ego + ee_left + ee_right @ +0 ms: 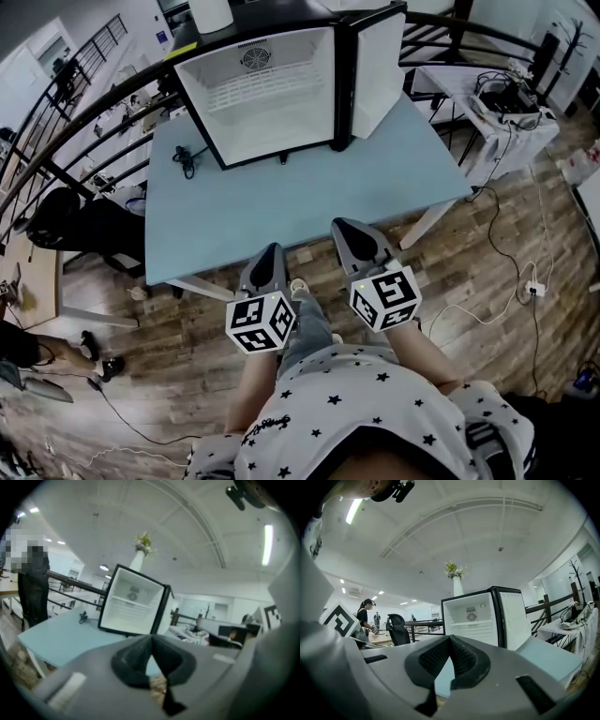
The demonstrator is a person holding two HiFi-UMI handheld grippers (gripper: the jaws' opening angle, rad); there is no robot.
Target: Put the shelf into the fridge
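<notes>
A small white fridge (272,94) stands open at the far side of the light-blue table (281,206), its door (377,70) swung to the right. A white wire shelf (267,96) lies across the inside, about halfway up. It also shows in the right gripper view, shelf (471,623). My left gripper (270,251) and right gripper (342,228) hover side by side over the table's near edge, well short of the fridge. Both are shut with nothing between their jaws. The fridge (133,604) is straight ahead of the left gripper (151,639), and the fridge (476,616) is ahead of the right gripper (450,639).
A black cable (185,159) lies on the table left of the fridge. A white vase (211,14) stands on top of it. A black chair (70,225) is at the left, a cluttered side table (502,94) at the right, and railings behind.
</notes>
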